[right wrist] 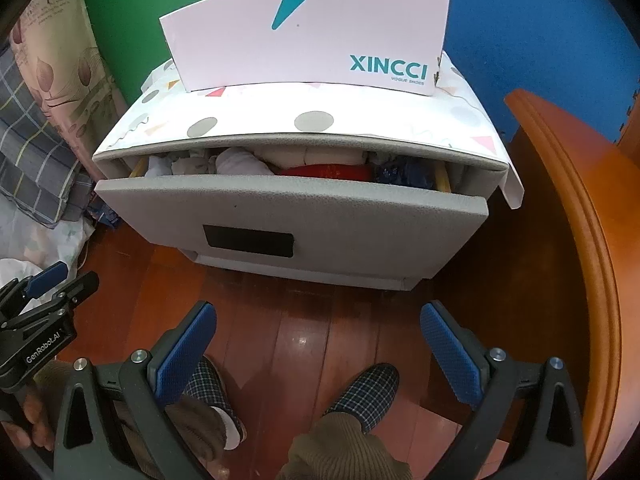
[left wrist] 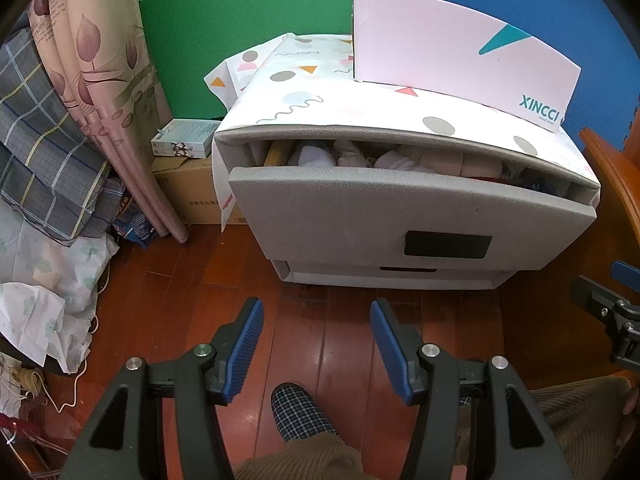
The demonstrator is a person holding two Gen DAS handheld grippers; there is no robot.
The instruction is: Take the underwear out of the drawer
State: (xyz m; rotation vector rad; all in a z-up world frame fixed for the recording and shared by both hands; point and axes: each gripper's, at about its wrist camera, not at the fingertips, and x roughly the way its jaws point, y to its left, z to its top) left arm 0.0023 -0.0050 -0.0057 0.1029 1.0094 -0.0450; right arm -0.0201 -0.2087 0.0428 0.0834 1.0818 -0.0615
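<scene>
Ahead of both claws, a narrow gap is left between the grey padded drawer front [right wrist: 320, 216] and the cabinet's patterned top edge; rolled underwear [right wrist: 320, 160] is seen inside. Bare wooden floor [right wrist: 304, 320] lies between. The left claw [left wrist: 317, 354] is held half apart, the right claw [right wrist: 318, 356] wide apart, both empty.

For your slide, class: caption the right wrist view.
Open right gripper hovers above wooden floor, facing grey fabric drawer partly open on folded clothes.

Left claw [left wrist: 317, 344] half open and empty, right claw [right wrist: 318, 346] spread wide, both angled steeply downward
</scene>
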